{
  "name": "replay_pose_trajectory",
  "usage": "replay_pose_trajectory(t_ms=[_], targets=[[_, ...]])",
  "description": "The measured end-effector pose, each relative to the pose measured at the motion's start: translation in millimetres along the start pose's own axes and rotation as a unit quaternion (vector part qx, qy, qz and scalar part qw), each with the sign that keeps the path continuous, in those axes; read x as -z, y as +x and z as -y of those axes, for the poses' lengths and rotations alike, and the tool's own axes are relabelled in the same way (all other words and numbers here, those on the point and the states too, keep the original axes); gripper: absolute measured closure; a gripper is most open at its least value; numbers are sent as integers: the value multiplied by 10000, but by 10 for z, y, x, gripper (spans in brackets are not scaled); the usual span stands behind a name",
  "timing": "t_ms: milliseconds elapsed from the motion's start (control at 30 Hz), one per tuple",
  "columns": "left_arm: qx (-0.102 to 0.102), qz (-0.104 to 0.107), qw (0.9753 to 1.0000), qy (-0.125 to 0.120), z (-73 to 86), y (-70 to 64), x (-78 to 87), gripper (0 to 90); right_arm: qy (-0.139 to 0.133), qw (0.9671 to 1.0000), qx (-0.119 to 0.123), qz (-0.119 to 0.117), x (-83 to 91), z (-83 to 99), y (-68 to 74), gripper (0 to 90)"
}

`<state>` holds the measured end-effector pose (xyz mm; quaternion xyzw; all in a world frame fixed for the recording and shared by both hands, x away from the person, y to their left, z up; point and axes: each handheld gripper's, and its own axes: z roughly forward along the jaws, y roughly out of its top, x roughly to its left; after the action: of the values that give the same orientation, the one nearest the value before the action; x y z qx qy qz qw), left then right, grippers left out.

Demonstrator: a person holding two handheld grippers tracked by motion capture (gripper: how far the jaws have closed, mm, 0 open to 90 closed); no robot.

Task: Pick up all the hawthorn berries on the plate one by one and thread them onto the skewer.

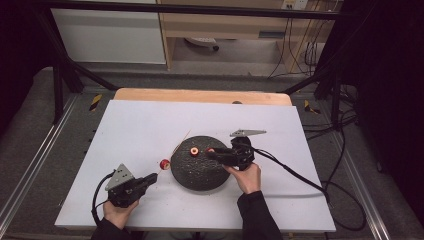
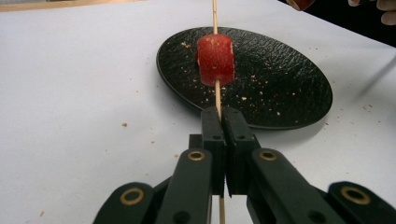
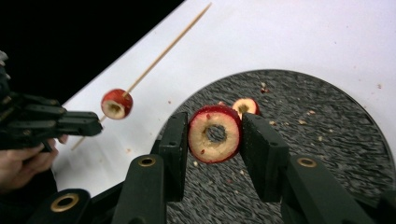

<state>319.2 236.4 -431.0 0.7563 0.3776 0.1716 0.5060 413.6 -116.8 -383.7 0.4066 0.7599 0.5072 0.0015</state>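
My left gripper is shut on the near end of a thin wooden skewer, which points away over the black plate. A red cored fruit piece is threaded on the skewer just past the jaws. My right gripper is above the plate, shut on a red-skinned ring slice with a hole through its pale flesh. Another slice lies on the plate behind it. In the right gripper view the left gripper holds the skewered piece at the left.
The plate sits on a white sheet that covers a wooden table; crumbs dot the plate and the sheet. Each gripper trails a black cable. Metal frame rails run along both sides of the table.
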Motion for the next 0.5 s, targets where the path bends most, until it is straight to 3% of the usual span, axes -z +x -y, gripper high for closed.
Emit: replay_pose_trajectory(t_ms=[267, 500], targets=[[-13, 31, 10000, -81, -6, -35, -5, 883, -580, 9973, -401, -222, -12, 71, -22, 632], [-48, 65, 9998, -180, -10, -98, -16, 883, -1139, 9900, -714, -418, -50, 101, -31, 633]])
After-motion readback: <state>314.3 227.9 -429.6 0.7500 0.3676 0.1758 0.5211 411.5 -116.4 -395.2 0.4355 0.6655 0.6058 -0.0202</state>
